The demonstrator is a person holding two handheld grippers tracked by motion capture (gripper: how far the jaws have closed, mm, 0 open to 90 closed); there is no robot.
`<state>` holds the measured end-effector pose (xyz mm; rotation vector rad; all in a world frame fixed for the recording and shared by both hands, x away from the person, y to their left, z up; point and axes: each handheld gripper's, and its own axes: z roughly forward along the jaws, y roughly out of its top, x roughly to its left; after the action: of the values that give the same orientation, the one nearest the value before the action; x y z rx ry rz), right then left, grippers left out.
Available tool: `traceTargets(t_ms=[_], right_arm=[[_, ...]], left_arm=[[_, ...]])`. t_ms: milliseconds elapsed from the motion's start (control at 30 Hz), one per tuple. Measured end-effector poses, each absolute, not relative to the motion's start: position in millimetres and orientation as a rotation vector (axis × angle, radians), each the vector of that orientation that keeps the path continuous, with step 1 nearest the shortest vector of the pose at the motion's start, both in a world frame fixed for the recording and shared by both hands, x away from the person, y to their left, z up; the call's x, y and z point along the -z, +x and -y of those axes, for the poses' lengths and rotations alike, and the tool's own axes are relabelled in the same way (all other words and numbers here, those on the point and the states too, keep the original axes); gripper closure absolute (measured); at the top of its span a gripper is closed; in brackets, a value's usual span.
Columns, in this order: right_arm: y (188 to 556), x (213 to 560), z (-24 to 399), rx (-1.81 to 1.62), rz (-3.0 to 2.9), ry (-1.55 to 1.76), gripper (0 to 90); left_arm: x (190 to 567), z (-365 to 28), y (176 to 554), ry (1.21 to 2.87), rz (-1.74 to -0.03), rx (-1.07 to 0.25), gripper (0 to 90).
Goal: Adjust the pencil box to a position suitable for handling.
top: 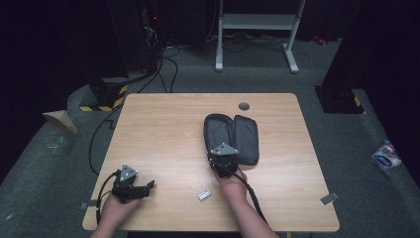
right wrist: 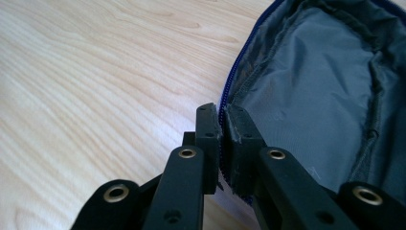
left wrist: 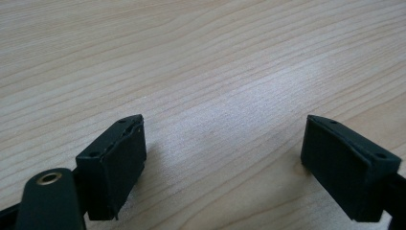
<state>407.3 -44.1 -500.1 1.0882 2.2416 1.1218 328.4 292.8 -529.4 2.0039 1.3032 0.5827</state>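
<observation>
You had your right gripper (right wrist: 221,125) pinching the zippered rim of the open pouch (top: 246,139) at mid-table, fingers closed on soft grey fabric lining. Your left gripper (left wrist: 222,167) rested with fingers wide apart, holding nothing, over pale woodgrain table (top: 163,134). The small card (top: 204,195) probably went in next, needing a flat, careful pinch.
</observation>
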Motion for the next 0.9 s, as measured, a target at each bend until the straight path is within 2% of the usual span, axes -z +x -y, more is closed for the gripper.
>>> traceTargets(t_ms=[333,633,900], right_arm=[[380.4,504.5,76.7,-1.125,-2.203,1.132,76.3],[367.3,500.8,115.8,-1.078,-2.152,1.189,62.6],[357.3,502.8,152.2,-1.099,-2.088,1.258,56.6]], left_arm=[[529.4,-293.0,326.5,1.996,-1.313,-0.582,16.5],[529.5,-292.9,326.2,1.994,-1.315,-0.585,16.6],[529.3,-293.4,326.4,1.998,-1.311,-0.581,16.6]])
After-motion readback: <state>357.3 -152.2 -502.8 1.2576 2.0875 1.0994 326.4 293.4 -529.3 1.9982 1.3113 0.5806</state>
